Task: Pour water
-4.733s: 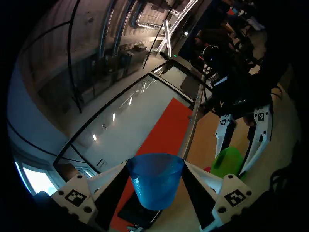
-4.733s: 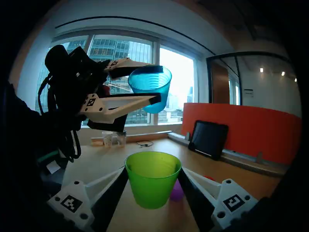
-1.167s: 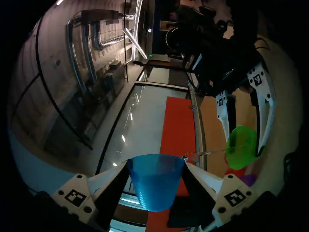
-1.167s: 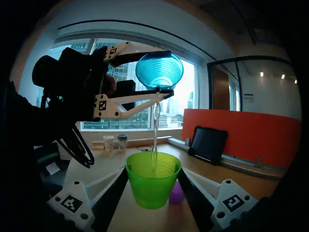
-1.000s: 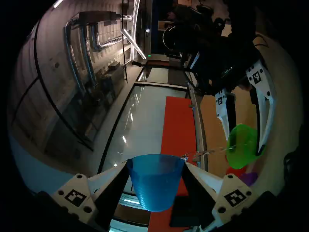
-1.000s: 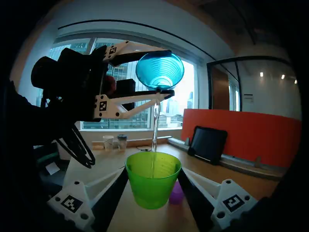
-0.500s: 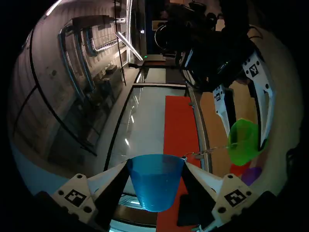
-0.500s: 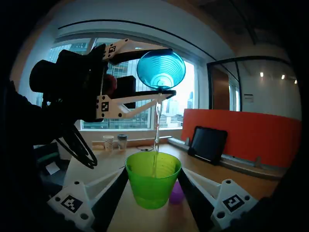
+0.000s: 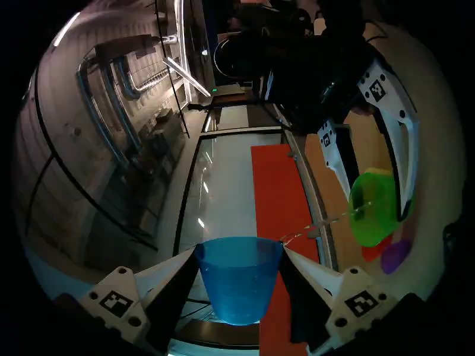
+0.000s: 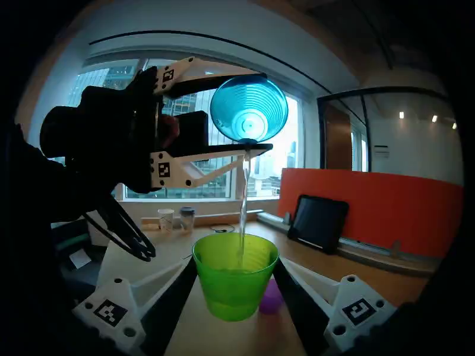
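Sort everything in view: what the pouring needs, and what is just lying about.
Job in hand:
blue cup, tipped in the left hand-held gripper
water stream
green cup, in the right hand-held gripper, catching it

Lying about:
purple object behind the green cup
dark tablet by the orange partition
two small containers near the window

Daylight is thrown from the windows [image 10: 279, 157] in the right gripper view, leaving nearer shapes silhouetted. The left gripper view is rendered dim, with strip lights [image 9: 187, 76] glaring and straight lines bent toward the edges.
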{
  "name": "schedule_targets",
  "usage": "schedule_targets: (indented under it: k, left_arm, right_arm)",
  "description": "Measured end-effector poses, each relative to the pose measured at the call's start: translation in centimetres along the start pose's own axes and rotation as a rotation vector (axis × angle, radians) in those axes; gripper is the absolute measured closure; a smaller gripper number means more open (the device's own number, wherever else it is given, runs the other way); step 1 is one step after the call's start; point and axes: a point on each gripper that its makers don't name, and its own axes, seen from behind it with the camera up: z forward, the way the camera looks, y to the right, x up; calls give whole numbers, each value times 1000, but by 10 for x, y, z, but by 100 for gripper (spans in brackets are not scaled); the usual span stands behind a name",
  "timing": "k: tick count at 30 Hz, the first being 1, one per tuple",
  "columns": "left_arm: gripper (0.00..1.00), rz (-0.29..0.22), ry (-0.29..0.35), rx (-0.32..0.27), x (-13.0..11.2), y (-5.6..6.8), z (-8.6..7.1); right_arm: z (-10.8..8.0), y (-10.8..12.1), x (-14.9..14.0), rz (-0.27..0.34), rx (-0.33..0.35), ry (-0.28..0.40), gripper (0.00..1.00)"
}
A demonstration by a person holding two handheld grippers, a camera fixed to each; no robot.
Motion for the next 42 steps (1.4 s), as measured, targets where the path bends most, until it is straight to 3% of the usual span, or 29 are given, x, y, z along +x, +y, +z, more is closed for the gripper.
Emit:
schedule_targets:
  k: [17, 23, 32, 42]
  left_arm:
    - [12, 60, 9, 22, 7, 5, -1]
    - [12, 50, 8, 23, 8, 6, -2]
    - [12, -36, -9, 18, -1, 5, -2]
    - [12, -228, -17, -19, -10, 14, -2]
  right_arm:
    - [-1, 5, 3, 9, -9, 11, 10]
    - [0, 5, 4, 8, -8, 12, 10]
    - [0, 7, 6, 9, -15, 16, 10]
    - [1, 8, 7, 10, -22, 19, 10]
